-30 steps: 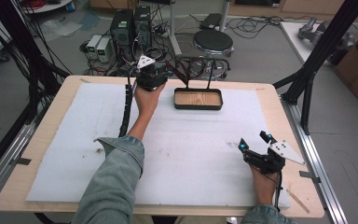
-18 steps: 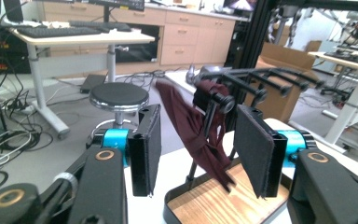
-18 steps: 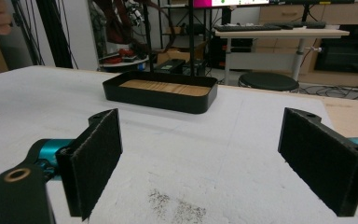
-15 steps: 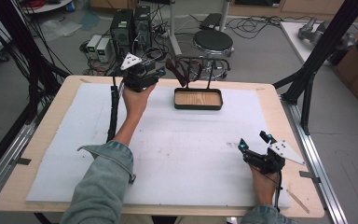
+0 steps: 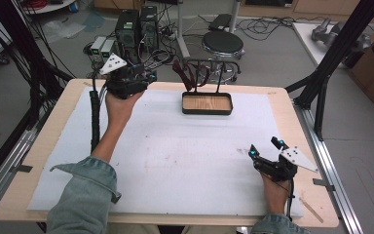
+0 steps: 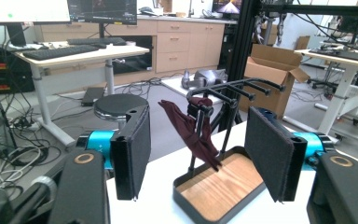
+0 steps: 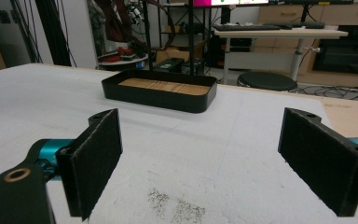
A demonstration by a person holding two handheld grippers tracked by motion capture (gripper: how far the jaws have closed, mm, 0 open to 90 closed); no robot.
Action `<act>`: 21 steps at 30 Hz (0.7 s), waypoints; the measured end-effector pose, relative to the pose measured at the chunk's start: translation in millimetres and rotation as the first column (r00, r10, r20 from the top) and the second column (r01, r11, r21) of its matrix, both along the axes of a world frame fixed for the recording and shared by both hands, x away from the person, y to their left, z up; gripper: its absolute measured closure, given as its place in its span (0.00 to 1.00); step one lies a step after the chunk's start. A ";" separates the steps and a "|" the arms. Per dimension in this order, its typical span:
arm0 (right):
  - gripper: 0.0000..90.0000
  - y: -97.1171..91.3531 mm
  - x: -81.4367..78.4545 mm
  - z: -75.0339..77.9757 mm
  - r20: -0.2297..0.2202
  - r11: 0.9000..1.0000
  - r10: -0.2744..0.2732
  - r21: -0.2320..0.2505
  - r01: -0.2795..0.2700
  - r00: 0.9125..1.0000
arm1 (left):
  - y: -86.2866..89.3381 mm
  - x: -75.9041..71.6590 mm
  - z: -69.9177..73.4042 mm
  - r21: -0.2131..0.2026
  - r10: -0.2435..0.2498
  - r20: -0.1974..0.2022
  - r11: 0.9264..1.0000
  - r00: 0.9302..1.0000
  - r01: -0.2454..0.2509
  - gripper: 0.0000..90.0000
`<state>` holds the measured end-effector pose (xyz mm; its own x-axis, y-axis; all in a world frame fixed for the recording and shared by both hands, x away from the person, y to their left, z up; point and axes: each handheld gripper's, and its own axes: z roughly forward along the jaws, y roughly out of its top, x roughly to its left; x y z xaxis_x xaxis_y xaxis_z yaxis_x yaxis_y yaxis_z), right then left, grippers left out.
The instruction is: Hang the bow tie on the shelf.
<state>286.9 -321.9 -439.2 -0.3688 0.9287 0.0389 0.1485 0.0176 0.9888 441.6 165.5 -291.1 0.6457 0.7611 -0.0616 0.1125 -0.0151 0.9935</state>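
High view: the left gripper (image 5: 148,78) is held up at the far left of the table (image 5: 282,105), off to the left of the rack (image 5: 207,80), and nothing is carried in it. In the left gripper view its jaws have just been opening and are seen spread, with only air between the pads (image 6: 137,151). The dark red cloth (image 6: 193,130) is draped over one of the rack's (image 6: 233,91) arms, well beyond the jaws, its tail hanging down toward the wooden floor of the tray (image 6: 219,184). From above, the cloth (image 5: 184,74) is seen at the left side of the rack, above the tray (image 5: 207,104) at the far edge of the white mat (image 5: 175,161).

The right gripper (image 5: 265,147) is kept low at the near right of the mat, jaws spread wide and empty. In the right gripper view the tray (image 7: 158,95) is seen well ahead across bare mat (image 7: 205,154), with the cloth (image 7: 116,18) hanging above its left end.
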 end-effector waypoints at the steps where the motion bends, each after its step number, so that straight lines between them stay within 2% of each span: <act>1: 0.14 0.1 0.0 0.0 0.000 1.000 0.000 0.000 0.000 1.000 | 3.8 -3.0 1.1 0.003 -0.004 -0.003 1.000 1.000 0.004 0.43; 5: 0.14 0.1 0.2 0.1 0.001 1.000 -0.001 -0.001 0.001 1.000 | 18.8 -17.1 4.1 0.028 -0.006 0.003 1.000 1.000 0.006 0.39; 10: 0.14 0.3 0.7 0.1 -0.001 1.000 -0.004 -0.001 0.004 1.000 | 36.9 -37.2 5.5 0.035 0.009 0.015 0.999 1.000 -0.010 0.35; 21: 0.14 1.0 0.6 0.1 -0.001 1.000 -0.005 -0.009 0.005 1.000 | 73.7 -73.2 -3.8 0.053 0.061 0.013 0.997 0.998 -0.061 0.28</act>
<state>287.5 -321.0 -439.1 -0.3639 0.9309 0.0307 0.1499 0.0260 0.9884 368.3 239.2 -295.0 0.5984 0.8011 -0.0126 0.1032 -0.0615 0.9928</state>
